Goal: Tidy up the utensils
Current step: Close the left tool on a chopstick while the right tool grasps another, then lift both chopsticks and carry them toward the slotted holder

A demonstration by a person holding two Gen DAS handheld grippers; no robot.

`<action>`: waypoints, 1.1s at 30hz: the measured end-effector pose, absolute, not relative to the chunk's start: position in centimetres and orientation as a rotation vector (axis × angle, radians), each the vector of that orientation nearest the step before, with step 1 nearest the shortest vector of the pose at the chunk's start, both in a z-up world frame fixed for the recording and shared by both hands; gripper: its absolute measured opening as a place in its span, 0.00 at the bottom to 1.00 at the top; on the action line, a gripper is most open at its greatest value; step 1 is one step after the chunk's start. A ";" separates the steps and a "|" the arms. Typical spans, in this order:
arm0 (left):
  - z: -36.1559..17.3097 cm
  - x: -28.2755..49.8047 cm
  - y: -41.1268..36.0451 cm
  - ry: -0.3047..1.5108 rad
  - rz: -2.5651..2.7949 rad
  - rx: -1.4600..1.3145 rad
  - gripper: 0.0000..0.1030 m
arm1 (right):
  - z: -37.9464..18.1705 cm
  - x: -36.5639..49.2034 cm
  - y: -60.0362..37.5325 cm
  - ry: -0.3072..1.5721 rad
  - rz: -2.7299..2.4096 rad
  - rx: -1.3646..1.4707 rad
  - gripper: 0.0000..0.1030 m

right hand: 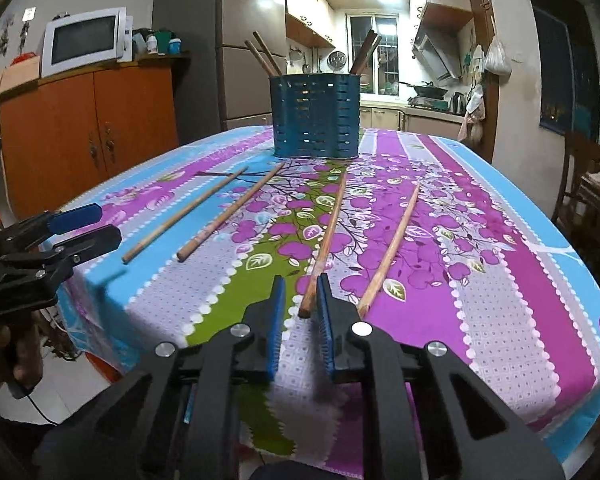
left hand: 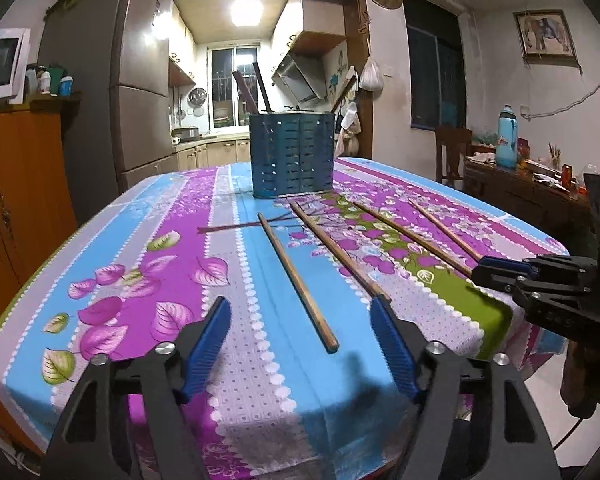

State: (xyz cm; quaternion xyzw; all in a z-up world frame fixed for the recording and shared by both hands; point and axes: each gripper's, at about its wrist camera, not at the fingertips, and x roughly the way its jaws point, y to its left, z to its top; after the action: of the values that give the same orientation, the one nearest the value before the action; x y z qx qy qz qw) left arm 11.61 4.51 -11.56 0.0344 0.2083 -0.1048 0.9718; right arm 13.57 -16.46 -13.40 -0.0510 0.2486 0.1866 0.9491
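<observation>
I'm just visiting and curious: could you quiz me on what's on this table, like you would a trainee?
1. How many chopsticks lie loose on the tablecloth?
2. True or false: the blue holder is empty.
3. Which is open wider, the left gripper or the right gripper?

Key:
1. Four, the nearest chopstick just ahead of the right gripper.
2. False; chopsticks already stand inside.
3. The left.

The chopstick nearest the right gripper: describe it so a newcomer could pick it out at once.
Start at the blue holder on the floral tablecloth. Four chopsticks lie loose before it; take the third from the left. Only its near end lies between the right gripper fingers.
</observation>
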 end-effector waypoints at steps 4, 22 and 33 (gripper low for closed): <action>-12.5 11.6 3.9 0.422 -0.217 0.084 0.63 | -13.9 13.4 -16.5 0.505 0.361 -0.105 0.12; -14.2 11.7 2.9 0.393 -0.209 0.105 0.12 | -14.3 12.5 -15.6 0.446 0.328 -0.081 0.07; -14.9 11.0 2.2 0.327 -0.155 0.095 0.13 | -14.6 12.6 -15.5 0.412 0.320 -0.088 0.07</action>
State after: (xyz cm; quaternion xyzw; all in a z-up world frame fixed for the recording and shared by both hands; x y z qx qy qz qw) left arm 11.03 2.19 -14.90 0.0470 0.1623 -0.0772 0.9826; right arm 12.59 -15.55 -14.60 -0.0433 0.2036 0.1580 0.9653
